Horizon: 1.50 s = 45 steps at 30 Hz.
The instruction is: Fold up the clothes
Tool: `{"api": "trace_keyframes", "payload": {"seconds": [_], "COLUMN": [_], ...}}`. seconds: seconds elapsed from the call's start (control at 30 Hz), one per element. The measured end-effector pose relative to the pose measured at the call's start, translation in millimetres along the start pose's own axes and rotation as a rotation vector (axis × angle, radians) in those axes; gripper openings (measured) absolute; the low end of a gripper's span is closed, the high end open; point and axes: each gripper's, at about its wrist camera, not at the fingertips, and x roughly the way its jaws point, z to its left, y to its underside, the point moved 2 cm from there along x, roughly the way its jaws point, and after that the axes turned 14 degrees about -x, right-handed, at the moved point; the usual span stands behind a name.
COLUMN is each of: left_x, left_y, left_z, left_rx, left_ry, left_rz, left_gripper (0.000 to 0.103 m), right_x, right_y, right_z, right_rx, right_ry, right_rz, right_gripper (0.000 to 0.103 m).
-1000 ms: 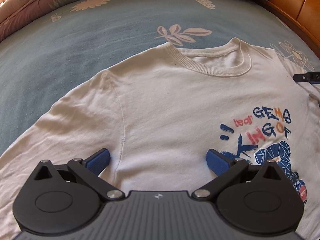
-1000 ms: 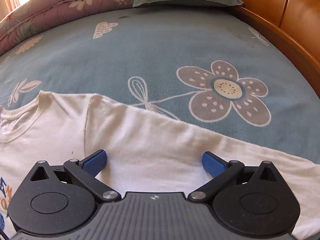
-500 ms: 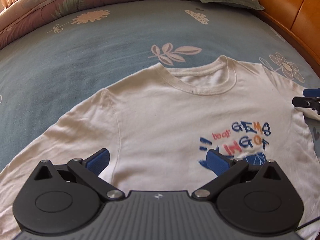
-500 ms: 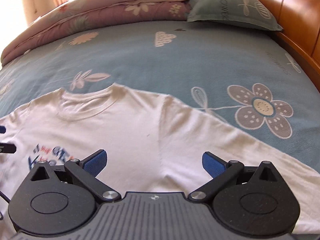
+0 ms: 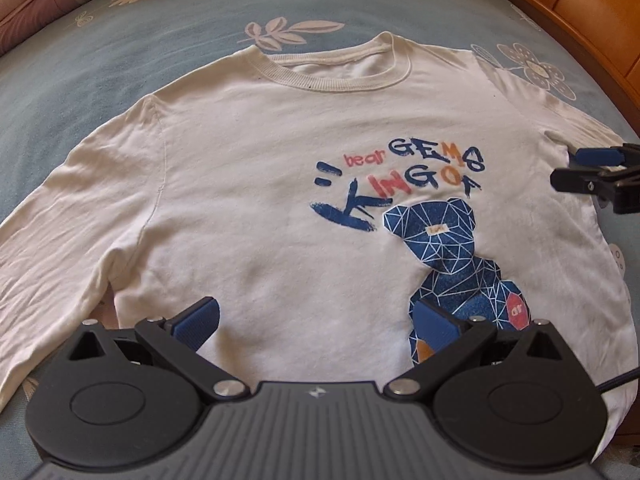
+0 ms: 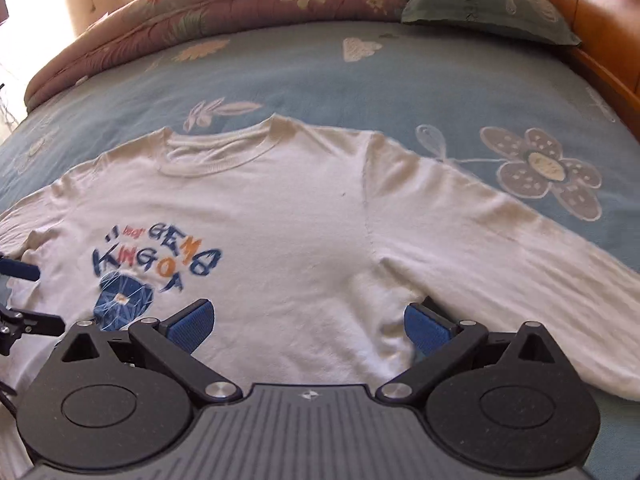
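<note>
White shirt (image 5: 280, 184) laid flat, front up, on blue bedsheet (image 5: 120, 52), sleeves spread left and right. Both views pulled back since 1 s ago: whole chest print now seen. Left gripper (image 5: 316, 322) and right gripper (image 6: 308, 322) spread wide, nothing held. Folding judged not yet begun.

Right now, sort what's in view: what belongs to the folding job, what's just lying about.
For the job:
white long-sleeved shirt
left hand-held gripper, open
right hand-held gripper, open

Lying about:
green pillow
folded floral quilt
blue bedsheet
</note>
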Motion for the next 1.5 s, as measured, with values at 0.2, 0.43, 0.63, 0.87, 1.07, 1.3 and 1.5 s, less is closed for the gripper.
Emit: {"api": "trace_keyframes", "payload": {"seconds": [0.2,0.43,0.63,0.87,1.07,1.3,1.5], "left_x": [11.4,14.2,16.3,19.5,20.7,21.2,21.6], "left_y": [1.0,-1.4,-2.6,-5.9,-8.2,-8.1,-8.7], "left_z": [-9.8,-11.7,-14.8,-16.3,-19.5,-20.3,-22.1], "left_rx": [0.013,0.025,0.03,0.042,0.041,0.044,0.045], "left_ry": [-0.018,-0.035,-0.055,-0.059,-0.076,-0.074,-0.078], "left_rz": [0.04,0.062,0.075,0.096,0.114,0.111,0.113], "left_gripper": [0.102,0.102,0.102,0.102,0.103,0.103,0.103], "right_x": [9.8,-17.9,-15.3,-52.7,-52.9,-73.6,-39.2], "right_y": [19.5,45.6,78.1,114.2,123.3,126.6,92.7], "right_z": [-60.1,-84.6,-135.4,-169.6,-194.8,-208.4,-231.0], "right_rx": [0.146,0.176,0.286,0.386,0.441,0.456,0.408], "right_ry": [0.146,0.191,0.293,0.37,0.373,0.48,0.376], "right_rz": [0.025,0.006,0.053,0.057,0.033,0.02,-0.036], "right_gripper": [0.103,0.103,0.103,0.103,0.103,0.103,0.103]}}
